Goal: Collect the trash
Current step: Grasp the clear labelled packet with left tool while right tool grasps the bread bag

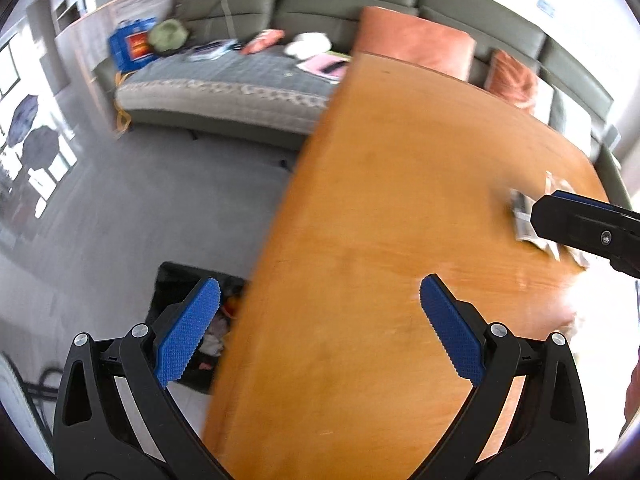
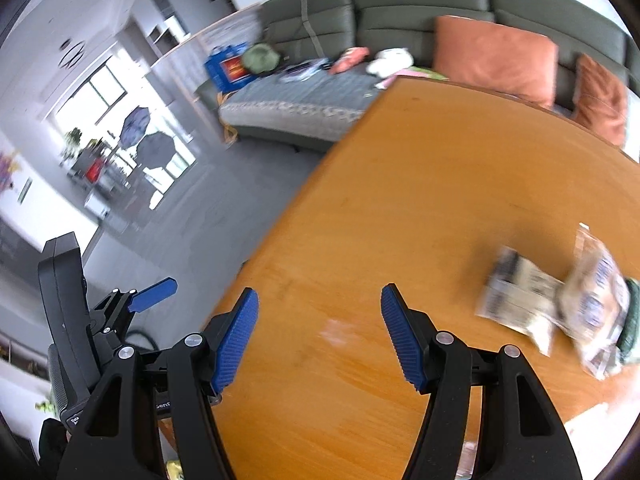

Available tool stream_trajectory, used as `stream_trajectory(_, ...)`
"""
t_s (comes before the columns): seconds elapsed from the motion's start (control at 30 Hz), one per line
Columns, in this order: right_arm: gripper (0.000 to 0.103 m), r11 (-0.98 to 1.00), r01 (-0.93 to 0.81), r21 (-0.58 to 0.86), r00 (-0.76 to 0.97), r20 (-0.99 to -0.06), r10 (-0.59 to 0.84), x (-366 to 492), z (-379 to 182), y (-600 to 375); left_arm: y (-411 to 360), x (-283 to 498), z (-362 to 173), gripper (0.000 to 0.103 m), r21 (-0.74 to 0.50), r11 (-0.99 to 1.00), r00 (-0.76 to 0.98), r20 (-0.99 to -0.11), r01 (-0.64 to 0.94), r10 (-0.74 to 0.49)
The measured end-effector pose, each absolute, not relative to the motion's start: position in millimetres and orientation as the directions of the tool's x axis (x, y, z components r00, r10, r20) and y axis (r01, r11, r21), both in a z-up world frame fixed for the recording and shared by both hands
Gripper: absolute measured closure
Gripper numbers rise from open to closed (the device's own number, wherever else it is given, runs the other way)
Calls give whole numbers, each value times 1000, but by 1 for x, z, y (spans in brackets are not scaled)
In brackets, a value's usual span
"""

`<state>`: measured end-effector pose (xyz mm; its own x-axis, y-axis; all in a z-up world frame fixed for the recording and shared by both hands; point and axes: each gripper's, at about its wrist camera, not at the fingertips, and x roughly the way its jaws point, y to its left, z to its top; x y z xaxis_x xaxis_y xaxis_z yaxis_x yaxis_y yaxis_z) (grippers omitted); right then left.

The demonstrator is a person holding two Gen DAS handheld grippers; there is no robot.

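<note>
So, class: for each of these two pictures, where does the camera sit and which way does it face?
Left wrist: on the left gripper, angled down over the wooden table's left edge and a black trash bin; the right gripper's finger intrudes.
Right wrist: on the right gripper, angled down over the table toward wrappers; the left gripper shows beside it.
Shared: table, wrappers, grey sofa.
</note>
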<state>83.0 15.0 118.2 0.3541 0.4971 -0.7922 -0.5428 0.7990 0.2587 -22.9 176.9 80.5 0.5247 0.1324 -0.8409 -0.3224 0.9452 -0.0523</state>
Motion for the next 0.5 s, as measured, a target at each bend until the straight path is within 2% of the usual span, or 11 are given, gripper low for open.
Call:
stream_trajectory(0.17, 38, 849, -465, 252, 408, -790, 458, 94, 119, -41, 134, 4, 81, 6, -41, 973, 526, -846, -229, 89)
stream_trajectory(0.33, 31, 908, -324, 267, 466, -790, 399, 114, 115, -100, 90, 26, 78, 6, -16, 989, 511, -857, -145, 61)
stream_trajectory(0.5, 25, 973, -126, 196, 491, -840, 233, 137, 95, -143, 61, 45, 76, 6, -12, 996, 503, -864, -91, 35)
